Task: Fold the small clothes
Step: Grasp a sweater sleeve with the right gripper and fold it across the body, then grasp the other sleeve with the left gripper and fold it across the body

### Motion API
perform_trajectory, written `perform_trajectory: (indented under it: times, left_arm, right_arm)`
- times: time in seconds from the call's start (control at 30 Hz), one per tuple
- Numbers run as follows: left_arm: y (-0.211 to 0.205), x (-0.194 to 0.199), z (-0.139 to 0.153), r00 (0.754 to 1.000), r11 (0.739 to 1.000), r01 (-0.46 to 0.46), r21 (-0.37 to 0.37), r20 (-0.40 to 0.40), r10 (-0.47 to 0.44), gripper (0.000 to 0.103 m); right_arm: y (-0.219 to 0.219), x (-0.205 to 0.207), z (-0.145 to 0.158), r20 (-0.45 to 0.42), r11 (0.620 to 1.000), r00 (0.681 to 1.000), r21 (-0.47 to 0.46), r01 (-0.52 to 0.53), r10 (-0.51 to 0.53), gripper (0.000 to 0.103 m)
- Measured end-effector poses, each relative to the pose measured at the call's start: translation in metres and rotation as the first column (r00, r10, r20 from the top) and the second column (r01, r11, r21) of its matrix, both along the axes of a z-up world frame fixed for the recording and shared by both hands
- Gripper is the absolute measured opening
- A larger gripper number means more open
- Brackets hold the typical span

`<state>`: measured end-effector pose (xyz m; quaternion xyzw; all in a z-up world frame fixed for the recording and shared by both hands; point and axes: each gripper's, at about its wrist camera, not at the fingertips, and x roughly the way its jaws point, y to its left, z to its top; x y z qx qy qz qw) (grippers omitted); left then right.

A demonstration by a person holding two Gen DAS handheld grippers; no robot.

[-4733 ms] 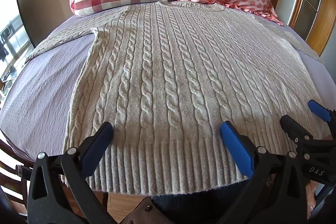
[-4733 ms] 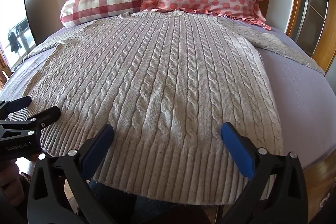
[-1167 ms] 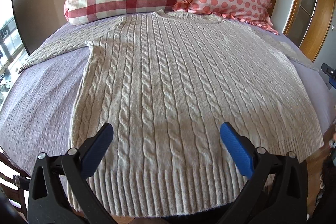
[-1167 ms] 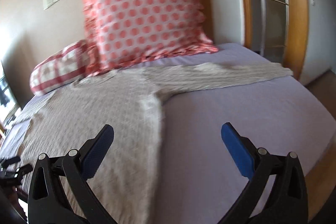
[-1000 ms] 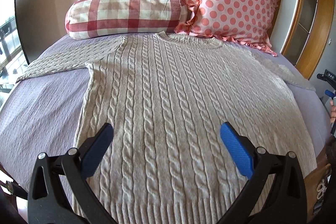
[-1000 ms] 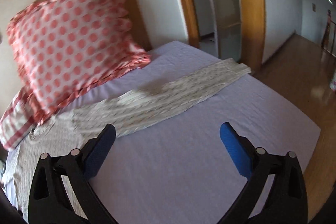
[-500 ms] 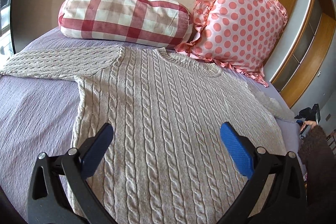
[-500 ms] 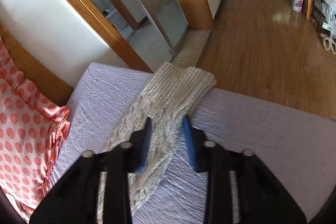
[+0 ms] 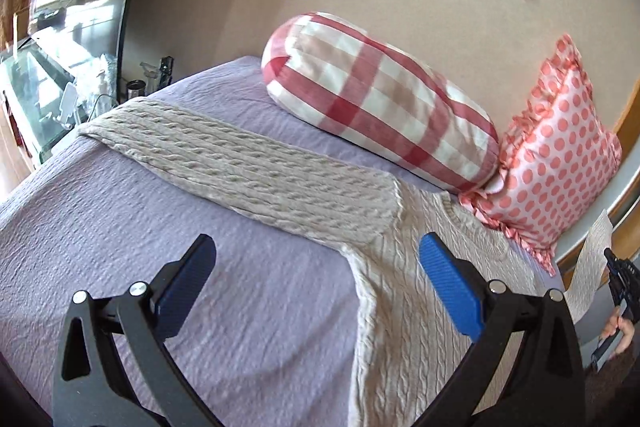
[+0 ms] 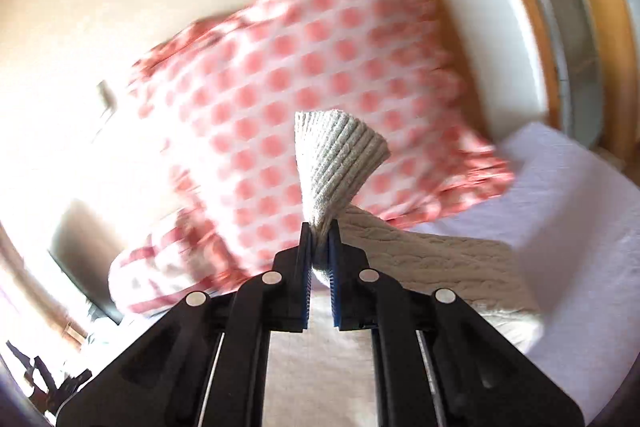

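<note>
A beige cable-knit sweater (image 9: 408,307) lies flat on a lilac bed (image 9: 200,307). Its left sleeve (image 9: 240,163) stretches out toward the far left corner. My left gripper (image 9: 316,283) is open and empty, hovering over the armpit where that sleeve joins the body. My right gripper (image 10: 319,231) is shut on the ribbed cuff of the right sleeve (image 10: 340,163) and holds it lifted off the bed; the rest of that sleeve (image 10: 432,263) trails down to the bedcover. In the left wrist view the right gripper (image 9: 620,279) shows small at the far right with the raised cuff (image 9: 592,267).
A red-and-white checked bolster (image 9: 380,107) and a pink polka-dot pillow (image 9: 560,163) lie against the wall at the head of the bed. A cluttered glass surface (image 9: 48,95) stands past the bed's left edge. A wooden door frame (image 10: 592,27) is at the right.
My right gripper closed on the right sleeve's cuff and lifted it, swinging toward the pillows. My left gripper moved left and forward, from over the sweater's body to the left armpit.
</note>
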<state>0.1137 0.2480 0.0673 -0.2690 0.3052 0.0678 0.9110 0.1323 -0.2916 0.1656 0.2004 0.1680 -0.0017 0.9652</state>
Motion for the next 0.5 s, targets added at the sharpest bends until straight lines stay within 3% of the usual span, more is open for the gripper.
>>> perform_trajectory:
  times: [0.1,0.17,0.2,0.3,0.5]
  left_arm:
    - [0.038,0.008,-0.01,0.998,0.993,-0.053,-0.106,-0.019,0.051,0.101]
    - [0.06,0.012,-0.016,0.996,0.982,-0.083,-0.172,-0.032,0.078,0.101]
    - [0.069,0.014,-0.019,0.995,0.978,-0.095,-0.186,-0.037,0.089,0.101]
    - [0.098,0.021,-0.027,0.99,0.968,-0.139,-0.207,-0.061,0.129,0.098]
    - [0.157,0.034,-0.052,0.972,0.895,-0.234,-0.38,-0.122,0.203,0.083]
  right_arm:
    - [0.084,0.054,-0.037,-0.198,0.978,0.959,0.003,-0.207,0.204,0.011]
    - [0.119,0.072,-0.058,-0.339,0.971,0.919,-0.05,-0.234,0.204,0.02]
    - [0.129,0.069,-0.064,-0.35,0.969,0.916,-0.076,-0.236,0.195,0.028]
    - [0.13,0.049,-0.062,-0.28,0.971,0.946,-0.124,-0.206,0.165,0.072]
    - [0.098,0.011,-0.052,-0.243,0.978,0.965,-0.156,-0.141,0.1,0.074]
